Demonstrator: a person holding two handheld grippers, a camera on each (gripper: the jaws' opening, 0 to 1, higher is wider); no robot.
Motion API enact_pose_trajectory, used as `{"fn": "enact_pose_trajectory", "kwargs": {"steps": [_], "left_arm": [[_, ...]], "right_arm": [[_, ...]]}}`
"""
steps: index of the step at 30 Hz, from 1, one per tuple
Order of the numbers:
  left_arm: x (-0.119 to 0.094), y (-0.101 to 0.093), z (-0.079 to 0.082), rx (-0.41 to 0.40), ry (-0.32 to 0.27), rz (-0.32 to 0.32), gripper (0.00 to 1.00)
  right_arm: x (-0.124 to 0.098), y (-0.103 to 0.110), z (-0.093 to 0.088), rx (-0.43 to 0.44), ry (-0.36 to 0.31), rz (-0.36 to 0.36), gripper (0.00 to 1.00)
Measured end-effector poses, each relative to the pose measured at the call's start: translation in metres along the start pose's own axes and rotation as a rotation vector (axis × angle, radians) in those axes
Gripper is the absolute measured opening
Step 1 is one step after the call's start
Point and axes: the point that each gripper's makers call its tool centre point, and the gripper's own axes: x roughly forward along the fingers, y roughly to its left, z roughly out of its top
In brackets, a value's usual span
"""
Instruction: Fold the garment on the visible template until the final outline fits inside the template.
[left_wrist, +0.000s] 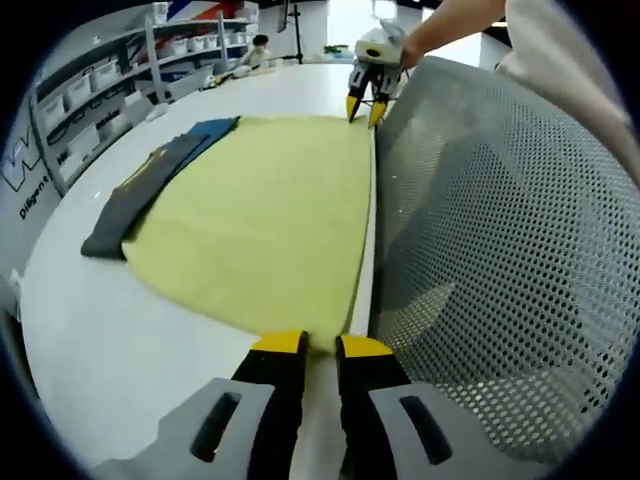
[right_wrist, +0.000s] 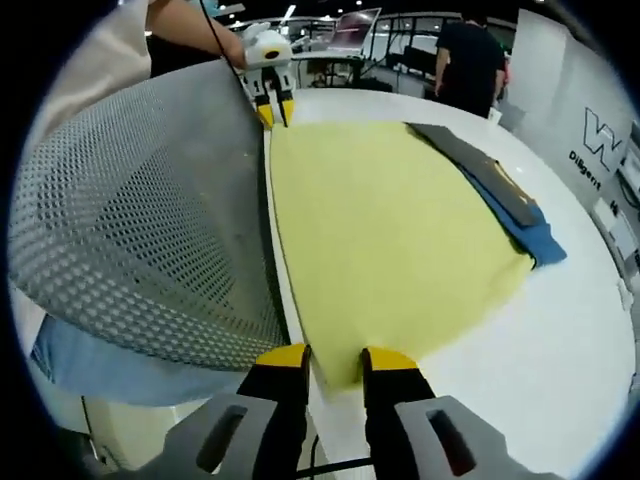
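A pale yellow garment (left_wrist: 262, 215) of soft, matte cloth lies spread flat on a smooth white tabletop (left_wrist: 100, 340), its outline broad and rounded, with one long edge running along the tabletop's near rim. Under its far side, partly covered, lie a dark grey strip (left_wrist: 140, 195) and a blue piece of cloth (left_wrist: 213, 128), both flat and long. Beside the tabletop's rim stands the grey mesh back of a chair (left_wrist: 500, 250), a curved sheet pierced with small round holes. In the left gripper view, the left gripper (left_wrist: 322, 346) rises from the bottom, black with yellow tips; its fingers (left_wrist: 280, 343) stand slightly apart, with the garment's near corner lying in the gap between them, and whether they grip the cloth cannot be told. At the far corner of the same edge the right gripper (left_wrist: 364, 108), held by a person's hand (left_wrist: 415, 45), has its yellow-tipped fingers pointing down onto the cloth. In the right gripper view, the right gripper (right_wrist: 335, 360) shows its fingers (right_wrist: 284, 356) slightly apart astride the garment's (right_wrist: 390, 230) corner, while the left gripper (right_wrist: 276, 113) touches the opposite corner. Shelves with white bins (left_wrist: 100, 80) stand beyond the tabletop.
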Motion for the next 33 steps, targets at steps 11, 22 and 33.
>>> {"fn": "enact_pose_trajectory", "kwargs": {"steps": [11,22,33], "left_arm": [[0.002,0.003,0.000,0.004,0.017,-0.015,0.04],[-0.017,0.006,0.016,-0.005,0.014,-0.041,0.03],[-0.057,0.028,0.052,-0.014,0.009,-0.089,0.03]], "right_arm": [[-0.002,-0.001,-0.005,-0.018,0.001,-0.006,0.01],[-0.018,-0.007,0.008,0.005,0.011,0.022,0.00],[-0.060,-0.036,0.052,0.008,-0.038,0.049,0.00]]}}
